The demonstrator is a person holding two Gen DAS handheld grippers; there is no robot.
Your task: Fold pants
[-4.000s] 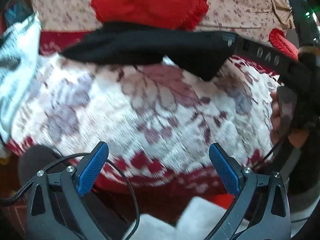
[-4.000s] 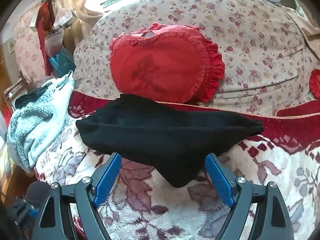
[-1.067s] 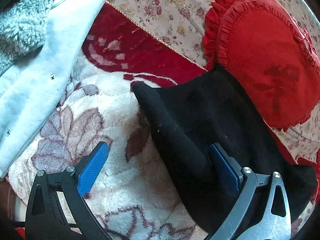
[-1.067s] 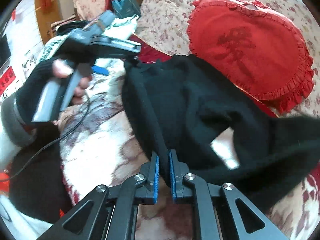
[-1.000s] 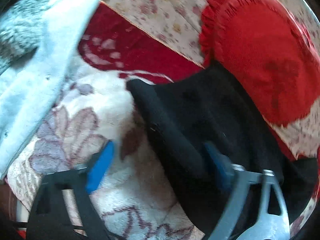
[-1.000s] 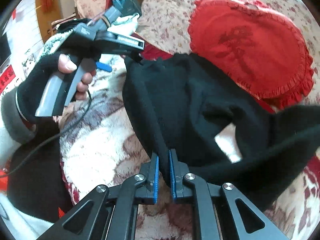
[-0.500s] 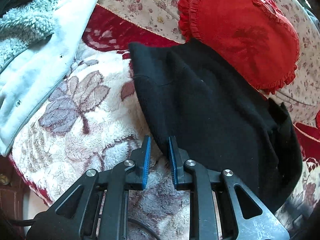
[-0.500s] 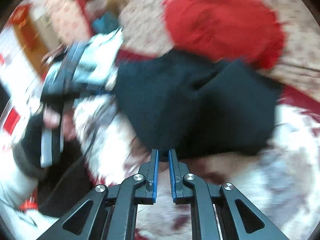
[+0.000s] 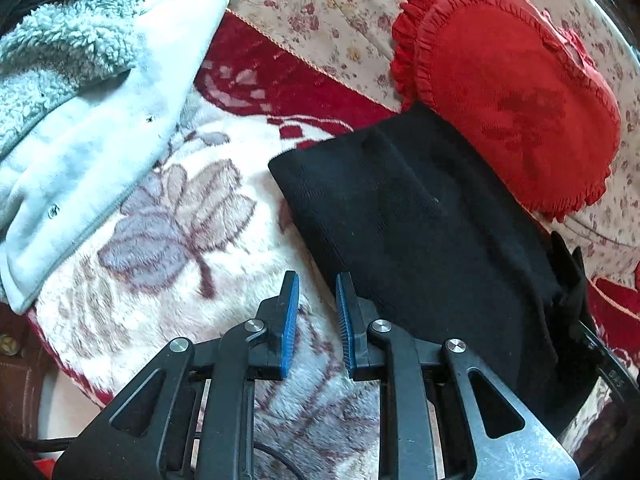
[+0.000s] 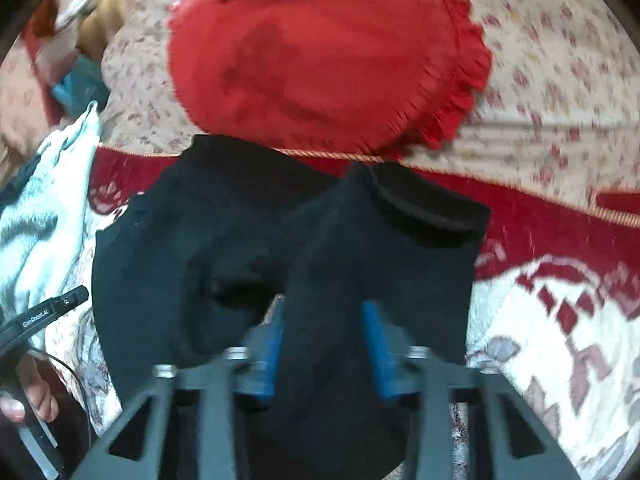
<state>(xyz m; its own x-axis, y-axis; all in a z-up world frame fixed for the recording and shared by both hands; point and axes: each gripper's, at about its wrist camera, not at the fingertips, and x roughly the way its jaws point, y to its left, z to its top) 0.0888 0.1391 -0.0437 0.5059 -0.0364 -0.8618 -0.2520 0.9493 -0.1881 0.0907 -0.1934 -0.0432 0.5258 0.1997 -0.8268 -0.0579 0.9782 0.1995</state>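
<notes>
While black pants (image 9: 420, 220) lie folded on flowery blanket (image 9: 168, 240), top edge touches red heart pillow (image 9: 512, 92). My left gripper (image 9: 317, 300): fingers close together, nothing pinched, just beside pants edge. My right gripper (image 10: 323, 332): blurry, jaws just opened a bit, pants cloth between blue pads (image 10: 374, 344); I cannot tell if pads press it. Pale fluffy jacket (image 9: 80, 92) lies left, apart from pants.
</notes>
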